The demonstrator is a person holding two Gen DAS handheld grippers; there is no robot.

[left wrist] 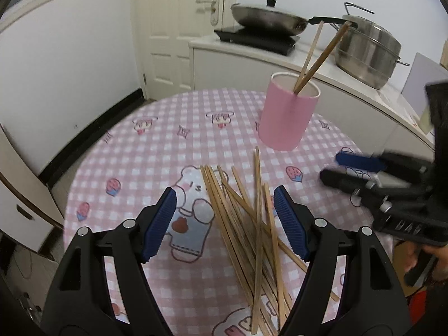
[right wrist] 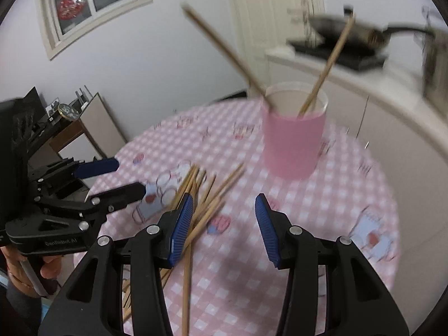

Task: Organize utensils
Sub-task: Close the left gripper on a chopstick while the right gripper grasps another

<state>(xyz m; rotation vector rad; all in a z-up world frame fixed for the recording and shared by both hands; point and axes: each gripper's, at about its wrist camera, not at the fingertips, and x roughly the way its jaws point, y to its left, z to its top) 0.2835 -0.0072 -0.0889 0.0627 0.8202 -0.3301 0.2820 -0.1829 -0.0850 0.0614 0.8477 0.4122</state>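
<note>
Both tools are parted and empty: the left tool straddles the loose chopstick pile on the desk, the right tool beside it; a careless pinch may scatter sticks or tip the pink cup holding two

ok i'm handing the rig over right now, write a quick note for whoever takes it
Left gripper: open, empty, over the pile of loose chopsticks.
Right gripper: open, empty; the pile lies under its left finger, nothing between the pads.
Things: the pile lies on the checked tablecloth; the pink cup stands upright beyond it.
Done: two chopsticks lean in the cup.
Left: all the loose ones on the cloth still need to go into the cup.
</note>
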